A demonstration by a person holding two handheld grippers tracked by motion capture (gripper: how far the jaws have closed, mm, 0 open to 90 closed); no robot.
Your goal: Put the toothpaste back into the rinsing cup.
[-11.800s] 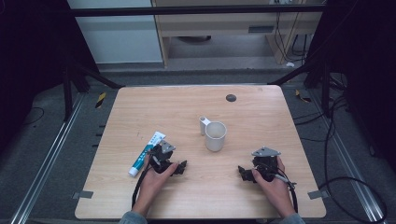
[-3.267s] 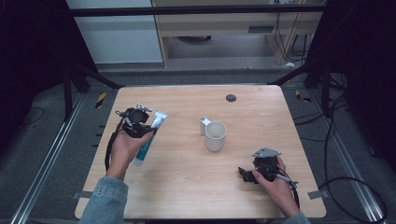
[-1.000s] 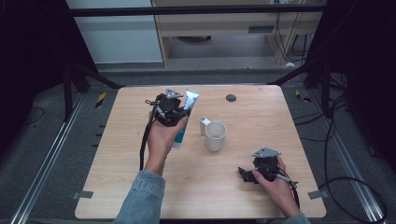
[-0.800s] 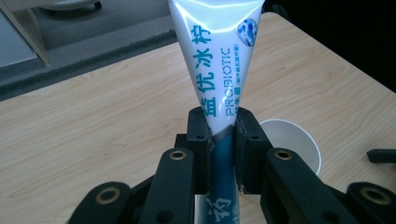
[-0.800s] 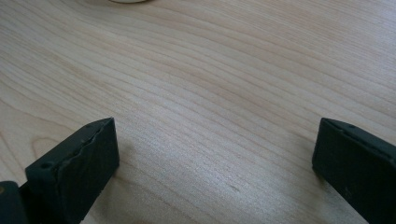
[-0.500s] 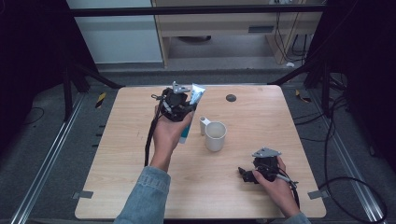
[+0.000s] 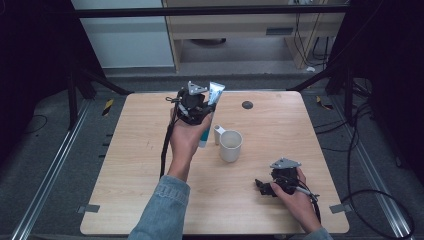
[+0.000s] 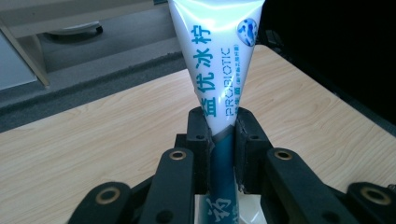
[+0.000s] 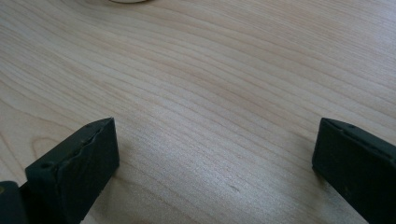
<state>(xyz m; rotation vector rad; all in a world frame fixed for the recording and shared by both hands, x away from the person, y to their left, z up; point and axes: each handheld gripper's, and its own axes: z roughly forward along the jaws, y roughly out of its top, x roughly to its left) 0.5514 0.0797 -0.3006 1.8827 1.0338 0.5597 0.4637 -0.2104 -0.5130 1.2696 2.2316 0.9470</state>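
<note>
A white and teal toothpaste tube (image 7: 209,112) hangs above the table, gripped near its middle by my left gripper (image 7: 196,106), which is shut on it. In the left gripper view the tube (image 8: 215,70) rises between the two black jaws, crimped end up, with blue print on it. A cream mug (image 7: 230,145) stands just right of the tube's lower end, handle toward it. My right gripper (image 7: 264,186) rests low on the table near the front right, open with nothing between its fingers (image 9: 79,163). The mug's base (image 9: 125,1) peeks at the top of the right gripper view.
The wooden table (image 7: 130,150) has a small dark round spot (image 7: 247,105) near its far edge. Metal rails and cables run along the floor on both sides. A shelf unit (image 7: 250,30) stands beyond the table.
My left gripper picked the tube up from the front left, carried it across the back left, and now holds it higher and farther right, beside the mug. The right gripper stayed put.
</note>
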